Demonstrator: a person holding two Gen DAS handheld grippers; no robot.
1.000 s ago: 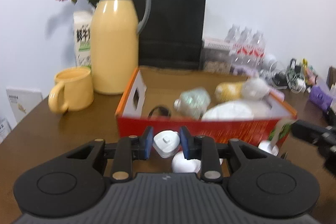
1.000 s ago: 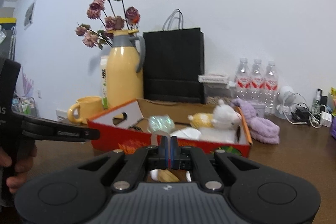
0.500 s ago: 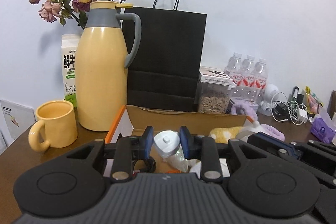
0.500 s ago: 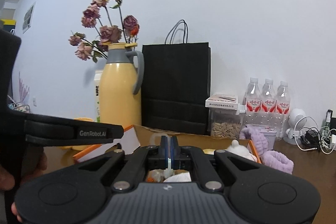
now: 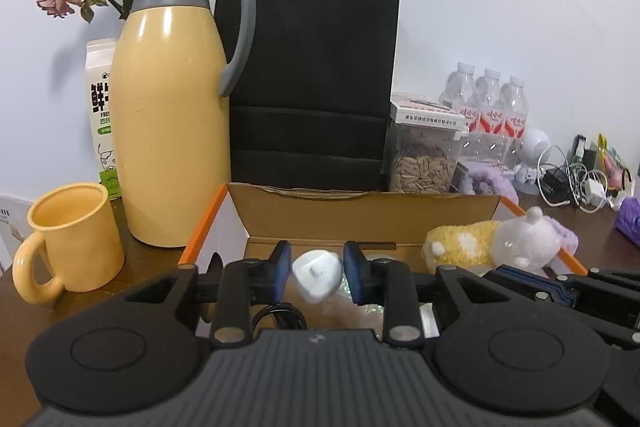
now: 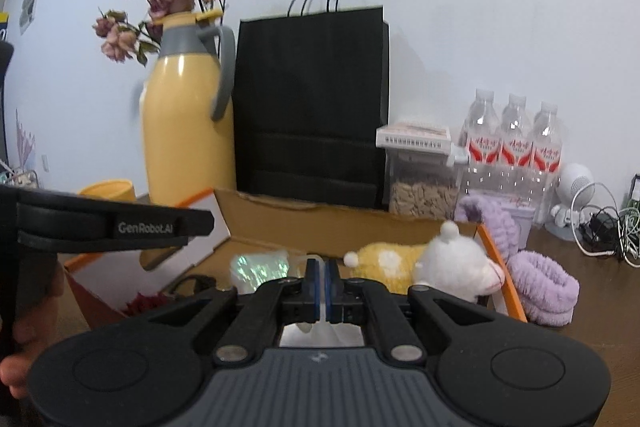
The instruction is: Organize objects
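While the left gripper (image 5: 316, 263) is hovering over the open cardboard box (image 5: 360, 215), it is carrying a small white plastic piece (image 5: 317, 277) between its blue pads; the jaws have just been opening slightly, yet the pads appear to be pressing on the piece, so it is judged as grasped and not yet let go. The right gripper (image 6: 322, 279) is pointing into the same box with its jaws almost clenched; they have just been parting by a hair, and a thin pale sliver is showing in the slit, though whether it is being clamped cannot be told. The box is sitting on the desk (image 5: 592, 239) toward its rear edge, in front of a black paper bag (image 5: 312, 79) and just beside a yellow thermos (image 5: 168, 131). Inside it, a plush toy (image 5: 492, 243), an iridescent packet (image 6: 260, 267) and a black cable (image 5: 280, 315) are already lying, so the sorting is judged as well under way. Remaining work: the white piece is waiting to be dropped in, and a purple headband (image 6: 548, 287) is lying on the desk outside the box, just beside its right wall
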